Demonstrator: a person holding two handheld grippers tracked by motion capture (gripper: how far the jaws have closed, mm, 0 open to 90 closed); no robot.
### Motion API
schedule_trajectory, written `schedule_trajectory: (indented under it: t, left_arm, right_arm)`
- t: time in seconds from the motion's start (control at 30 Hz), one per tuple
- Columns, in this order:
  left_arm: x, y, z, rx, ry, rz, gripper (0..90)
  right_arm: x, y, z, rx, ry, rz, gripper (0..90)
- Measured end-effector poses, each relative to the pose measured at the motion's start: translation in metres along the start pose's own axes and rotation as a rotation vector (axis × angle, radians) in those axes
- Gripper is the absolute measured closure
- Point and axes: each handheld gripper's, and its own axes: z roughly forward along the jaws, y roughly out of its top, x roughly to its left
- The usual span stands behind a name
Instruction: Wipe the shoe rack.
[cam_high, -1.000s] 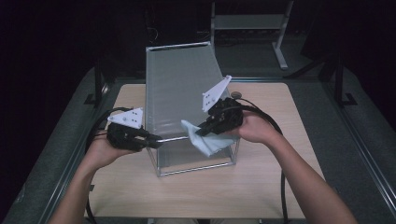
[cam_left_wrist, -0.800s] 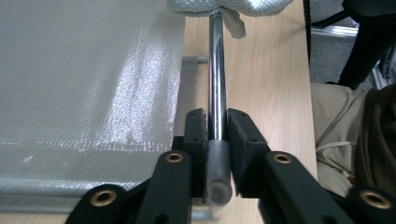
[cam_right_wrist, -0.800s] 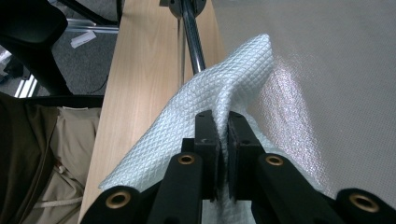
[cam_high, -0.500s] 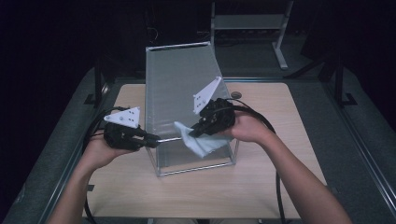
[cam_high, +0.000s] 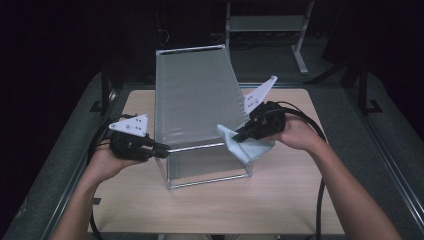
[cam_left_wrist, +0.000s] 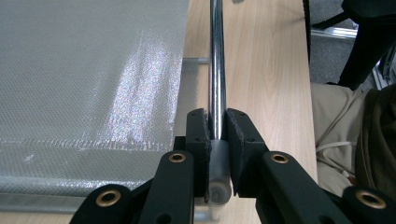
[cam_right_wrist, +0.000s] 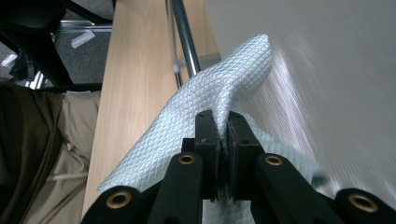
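The step in hand looks like wiping the slanted mesh panel of a metal rack with a cloth while the other hand steadies the frame.

Nearest the person, the left tool (cam_high: 159, 147) is clamped on the rack's chrome bar (cam_left_wrist: 216, 70) at the near left corner; in the left gripper view the pads sit on either side of the tube. That grip should stay firm and square so the rack (cam_high: 172, 185) does not slide or rock on the desk (cam_high: 280, 200) as the wipe pushes against it.

The right tool (cam_high: 239, 137) is clamped on a pale blue quilted cloth (cam_high: 245, 147), which hangs at the near right edge of the panel (cam_high: 192, 100), close to the front bar. In the right gripper view a fold of the cloth (cam_right_wrist: 205, 112) rises out from between the closed pads, with the panel blurred beside it. To wipe well, I judge the loose fold should be laid flat against the mesh and drawn in even strokes, lightly enough that the jaws do not scrape the mesh or snag it.

The desk is light wood, bare around the rack. Beyond it the room is dark, with a metal stand (cam_high: 265, 22) at the back.
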Motion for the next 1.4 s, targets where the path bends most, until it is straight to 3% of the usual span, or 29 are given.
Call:
schedule_trajectory:
  t: [0.07,0.27,0.5,0.73,0.93,1.17,1.4]
  left_arm:
    - [0.0,0.001,0.001,-0.002,-0.002,-0.003,79.8]
    - [0.0,0.001,0.0,0.006,0.002,-0.004,79.7]
    - [0.0,0.002,0.003,-0.004,-0.003,-0.004,79.8]
    - [0.0,0.004,0.004,-0.002,-0.007,-0.007,79.8]
    - [-0.001,0.007,0.009,-0.009,-0.013,-0.001,79.8]
    - [-0.002,0.011,0.013,0.001,-0.018,-0.004,79.8]
    - [-0.002,0.016,0.017,0.004,-0.021,0.003,79.7]
  right_arm:
    - [-0.001,-0.004,-0.003,-0.004,-0.013,0.016,84.3]
    - [0.004,0.016,0.017,-0.028,0.008,-0.028,84.2]
    - [0.001,0.004,0.006,-0.021,-0.013,0.003,84.3]
    - [0.011,0.031,0.034,-0.062,0.004,-0.064,84.3]
    - [0.007,0.016,0.02,-0.05,-0.012,-0.026,84.4]
    - [0.013,0.034,0.035,-0.055,0.0,-0.062,84.3]
    - [0.009,0.019,0.021,-0.039,-0.03,-0.034,84.2]
